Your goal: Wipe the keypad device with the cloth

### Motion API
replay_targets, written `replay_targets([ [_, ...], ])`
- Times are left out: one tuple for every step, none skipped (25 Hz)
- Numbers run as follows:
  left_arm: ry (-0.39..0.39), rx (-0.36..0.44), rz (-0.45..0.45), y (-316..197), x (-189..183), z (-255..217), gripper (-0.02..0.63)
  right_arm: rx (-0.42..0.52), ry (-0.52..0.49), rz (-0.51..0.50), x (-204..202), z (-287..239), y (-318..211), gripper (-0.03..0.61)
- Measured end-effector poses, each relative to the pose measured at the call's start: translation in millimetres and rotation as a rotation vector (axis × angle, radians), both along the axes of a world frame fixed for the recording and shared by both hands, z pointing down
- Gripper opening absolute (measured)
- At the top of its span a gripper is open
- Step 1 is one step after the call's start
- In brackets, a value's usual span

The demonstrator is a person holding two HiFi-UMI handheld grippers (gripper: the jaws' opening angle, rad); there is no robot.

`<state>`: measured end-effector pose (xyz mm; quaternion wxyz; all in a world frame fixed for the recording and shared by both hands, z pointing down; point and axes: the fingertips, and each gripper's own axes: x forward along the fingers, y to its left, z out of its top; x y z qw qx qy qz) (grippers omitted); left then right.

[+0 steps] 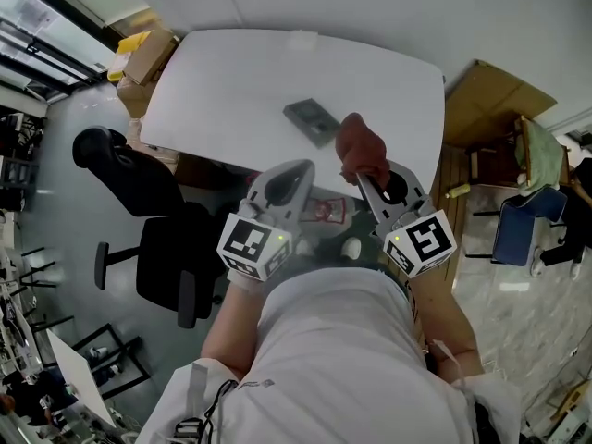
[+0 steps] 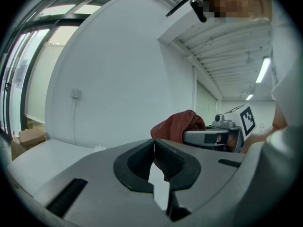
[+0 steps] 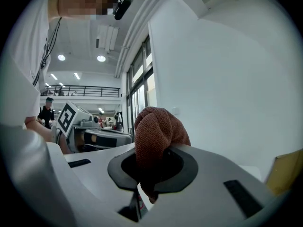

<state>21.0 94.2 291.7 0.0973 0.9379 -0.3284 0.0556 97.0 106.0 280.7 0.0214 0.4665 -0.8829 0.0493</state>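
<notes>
The keypad device lies on the tabletop, just ahead and left of the right gripper. Its fingers clamp the cloth. The left gripper has its fingers closed on nothing.

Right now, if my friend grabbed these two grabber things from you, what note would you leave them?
Left gripper: tongs shut, nothing in them.
Right gripper: tongs shut on the reddish-brown cloth, which is bunched up and sticks out past the tips.
Keypad device: lying flat on the white table, ahead of both grippers, with nothing touching it.
Done: the cloth is picked up.
Left: bring the cloth down onto the keypad device and wipe it. The empty left gripper could probably steady the device.
</notes>
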Motion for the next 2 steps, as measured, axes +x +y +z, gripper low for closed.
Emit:
replay_targets([
  [0.0,0.004,-0.001,-0.4,-2.5,-2.2,0.011,0.006,0.009,-0.003,-2.9,-1.9,0.2,0.04],
  [0.001,0.008,-0.002,-0.8,-5.1,-4.3,0.011,0.012,0.019,-0.007,-5.8,-3.7,0.2,0.04],
])
